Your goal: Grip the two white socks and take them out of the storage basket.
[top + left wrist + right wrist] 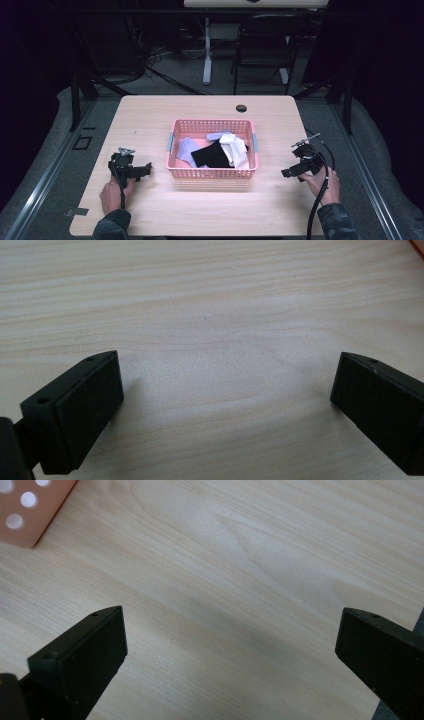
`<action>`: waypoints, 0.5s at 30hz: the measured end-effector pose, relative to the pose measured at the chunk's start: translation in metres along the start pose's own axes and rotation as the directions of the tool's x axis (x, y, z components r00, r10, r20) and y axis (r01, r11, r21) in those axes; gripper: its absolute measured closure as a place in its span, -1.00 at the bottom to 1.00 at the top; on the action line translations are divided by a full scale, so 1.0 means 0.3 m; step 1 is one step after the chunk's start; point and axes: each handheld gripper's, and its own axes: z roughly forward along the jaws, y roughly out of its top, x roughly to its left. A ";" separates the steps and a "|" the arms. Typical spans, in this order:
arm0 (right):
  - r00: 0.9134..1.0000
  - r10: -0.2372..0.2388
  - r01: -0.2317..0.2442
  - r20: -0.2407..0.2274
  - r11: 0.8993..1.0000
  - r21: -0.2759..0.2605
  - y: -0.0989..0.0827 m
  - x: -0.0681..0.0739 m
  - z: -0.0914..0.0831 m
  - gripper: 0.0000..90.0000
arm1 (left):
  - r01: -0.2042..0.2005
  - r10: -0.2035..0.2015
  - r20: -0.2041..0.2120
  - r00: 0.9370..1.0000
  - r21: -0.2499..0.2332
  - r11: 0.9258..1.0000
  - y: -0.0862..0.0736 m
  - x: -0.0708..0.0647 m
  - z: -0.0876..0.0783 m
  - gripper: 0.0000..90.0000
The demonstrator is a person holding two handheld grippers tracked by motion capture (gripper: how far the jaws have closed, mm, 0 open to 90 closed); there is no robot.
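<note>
Pink basket (212, 173) at the tabletop's (150, 210) centre, holding black, white and lavender cloths (220, 152). Left gripper (142, 170) near the left edge, jaws wide over bare wood. Right gripper (287, 172) near the right edge, jaws wide, nothing between.

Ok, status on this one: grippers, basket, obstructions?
Left gripper open, right gripper open, both empty. Pink basket between them, cloths inside. Nothing in the way.

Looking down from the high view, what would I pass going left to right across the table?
Left gripper → pink basket holding clothes → right gripper.
</note>
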 end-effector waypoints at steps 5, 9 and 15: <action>1.000 -0.015 0.015 0.000 1.000 0.012 0.006 -0.001 -0.004 -1.00 | 0.001 -0.001 0.000 1.000 -0.001 1.000 0.000 0.000 0.000 -0.99; 1.000 -0.003 0.003 -0.004 1.000 0.001 0.008 -0.001 -0.008 -1.00 | 0.001 -0.001 0.000 1.000 -0.001 1.000 0.000 0.000 0.000 -0.99; 1.000 -0.008 0.008 -0.022 1.000 -0.017 0.018 0.012 -0.018 -1.00 | 0.001 -0.001 0.000 1.000 0.000 1.000 0.000 0.000 0.000 -0.99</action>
